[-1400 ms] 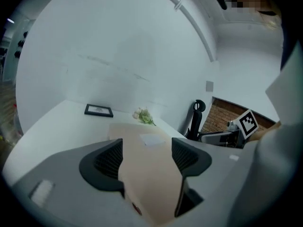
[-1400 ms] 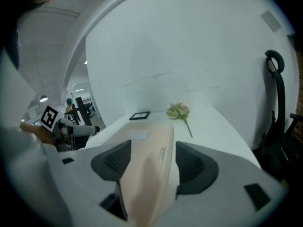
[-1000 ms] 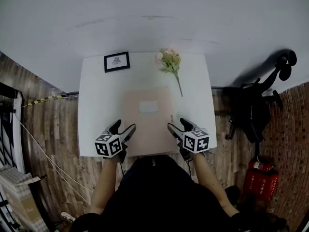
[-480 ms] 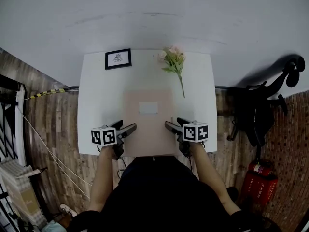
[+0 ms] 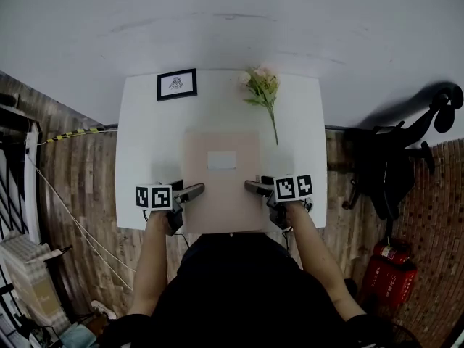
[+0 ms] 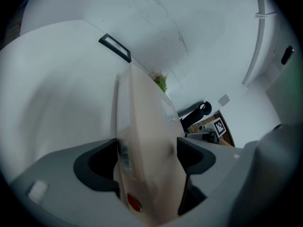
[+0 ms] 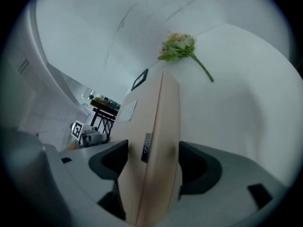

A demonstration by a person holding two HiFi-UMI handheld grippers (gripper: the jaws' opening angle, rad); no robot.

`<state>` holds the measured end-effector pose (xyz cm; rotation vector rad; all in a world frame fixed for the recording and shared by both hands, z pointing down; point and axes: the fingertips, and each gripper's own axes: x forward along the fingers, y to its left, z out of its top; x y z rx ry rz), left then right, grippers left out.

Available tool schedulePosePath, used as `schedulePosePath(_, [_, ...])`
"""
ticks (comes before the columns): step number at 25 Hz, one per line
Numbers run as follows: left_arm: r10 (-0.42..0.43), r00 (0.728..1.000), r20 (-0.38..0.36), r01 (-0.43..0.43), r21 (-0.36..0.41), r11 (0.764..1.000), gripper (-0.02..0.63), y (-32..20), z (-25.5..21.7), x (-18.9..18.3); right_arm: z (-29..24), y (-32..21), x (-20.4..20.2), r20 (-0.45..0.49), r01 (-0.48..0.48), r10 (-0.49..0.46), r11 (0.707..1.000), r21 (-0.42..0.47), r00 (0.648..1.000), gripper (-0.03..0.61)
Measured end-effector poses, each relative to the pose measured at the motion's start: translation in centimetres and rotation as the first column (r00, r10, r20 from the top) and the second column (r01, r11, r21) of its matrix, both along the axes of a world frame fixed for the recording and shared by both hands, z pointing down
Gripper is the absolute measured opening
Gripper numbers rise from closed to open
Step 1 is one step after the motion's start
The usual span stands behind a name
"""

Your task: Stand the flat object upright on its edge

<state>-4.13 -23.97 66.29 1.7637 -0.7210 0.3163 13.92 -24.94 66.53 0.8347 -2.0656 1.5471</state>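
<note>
A flat beige padded envelope with a white label lies on the white table, near its front edge. My left gripper reaches over its left edge and my right gripper over its right edge, both close to the near corners. In the left gripper view the envelope fills the gap between the jaws of that gripper. The right gripper view shows the envelope the same way inside that gripper. Both pairs of jaws have just been opening and stand wide, pads close beside the envelope's two faces.
A black picture frame lies at the table's far left and a flower sprig at the far right. A black chair and a red fire extinguisher stand on the wooden floor to the right.
Both hands have sunk toward the table and rolled, so the marker cubes now sit level. The fingers now straddle the envelope's side edges. The envelope still lies flat.
</note>
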Motion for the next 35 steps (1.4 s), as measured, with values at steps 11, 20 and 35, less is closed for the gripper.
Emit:
schedulePosePath(11, [0.017, 1.0, 0.014, -0.016, -0.034, 0.999, 0.373, -0.1, 0.7, -0.1, 0.6, -0.5, -0.2, -0.007, 0.014, -0.014, 0.998, -0.057, 1.0, 0.302])
schedulePosePath(20, [0.016, 0.999, 0.049, -0.014, -0.046, 0.999, 0.364, -0.2, 0.4, 0.0, 0.1, -0.3, -0.6, -0.031, 0.03, -0.032, 0.998, -0.052, 0.999, 0.302])
schedulePosePath(35, [-0.05, 0.997, 0.052, 0.046, 0.07, 0.996, 0.36, -0.7, -4.2, -0.9, -5.8, -2.6, -1.5, -0.093, 0.05, -0.038, 0.989, 0.137, 0.995, 0.302])
